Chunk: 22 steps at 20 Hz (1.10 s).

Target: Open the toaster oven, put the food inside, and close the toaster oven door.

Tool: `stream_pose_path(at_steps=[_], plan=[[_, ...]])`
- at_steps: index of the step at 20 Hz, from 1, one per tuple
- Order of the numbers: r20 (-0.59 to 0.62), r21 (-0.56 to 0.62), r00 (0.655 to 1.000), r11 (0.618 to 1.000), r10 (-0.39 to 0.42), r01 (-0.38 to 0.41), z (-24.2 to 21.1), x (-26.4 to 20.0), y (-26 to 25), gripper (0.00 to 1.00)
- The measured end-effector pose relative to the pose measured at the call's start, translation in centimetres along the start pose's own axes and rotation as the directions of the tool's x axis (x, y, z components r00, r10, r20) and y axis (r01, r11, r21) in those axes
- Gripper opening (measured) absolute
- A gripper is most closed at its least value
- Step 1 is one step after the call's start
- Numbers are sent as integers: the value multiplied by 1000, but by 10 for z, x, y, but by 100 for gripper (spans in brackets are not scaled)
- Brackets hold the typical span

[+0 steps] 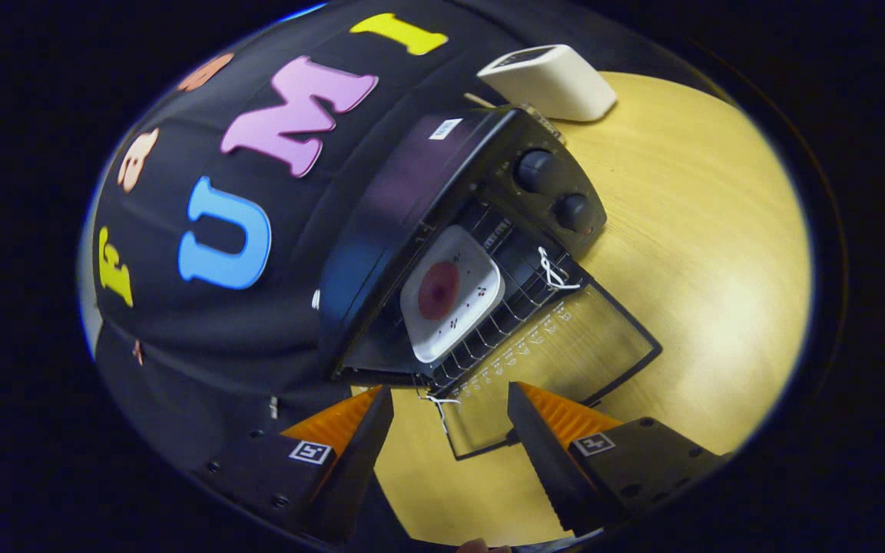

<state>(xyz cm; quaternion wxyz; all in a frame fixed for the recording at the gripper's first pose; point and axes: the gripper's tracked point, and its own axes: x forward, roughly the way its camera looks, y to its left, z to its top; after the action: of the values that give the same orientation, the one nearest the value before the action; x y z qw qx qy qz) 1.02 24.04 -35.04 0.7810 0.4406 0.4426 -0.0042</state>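
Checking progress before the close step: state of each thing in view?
Oven: open, upright on the table.
Door: folded fully down, flat, glass facing up.
Rack: inside the oven, carrying the plate.
Plate: on the rack, inside the oven, food on it.
Food: on the plate.
Knobs: setting can't be read.
Gripper: jaws open, holding nothing, just short of the door's free edge.

The toaster oven [442,253] hides the white box's [550,81] near corner; markings printed on the open door [558,361] are too small to read.
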Motion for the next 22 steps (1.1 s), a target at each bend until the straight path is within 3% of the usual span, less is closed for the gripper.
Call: stream_pose_path(at_steps=[3, 6, 9, 13, 19, 22], plan=[[-3, -224, 1000, 974, -26, 24, -12, -12, -4, 97], [-5, -417, 999, 908, -52, 45, -31, -20, -12, 98], [-38, -532, 993, 844, -109, 72, -55, -20, -25, 99], [-97, -616, 972, 780, -215, 111, -83, -4, -56, 99], [-124, -661, 940, 733, -317, 160, -107, 19, -85, 99], [-142, -634, 921, 747, -363, 197, -115, 31, -93, 99]])
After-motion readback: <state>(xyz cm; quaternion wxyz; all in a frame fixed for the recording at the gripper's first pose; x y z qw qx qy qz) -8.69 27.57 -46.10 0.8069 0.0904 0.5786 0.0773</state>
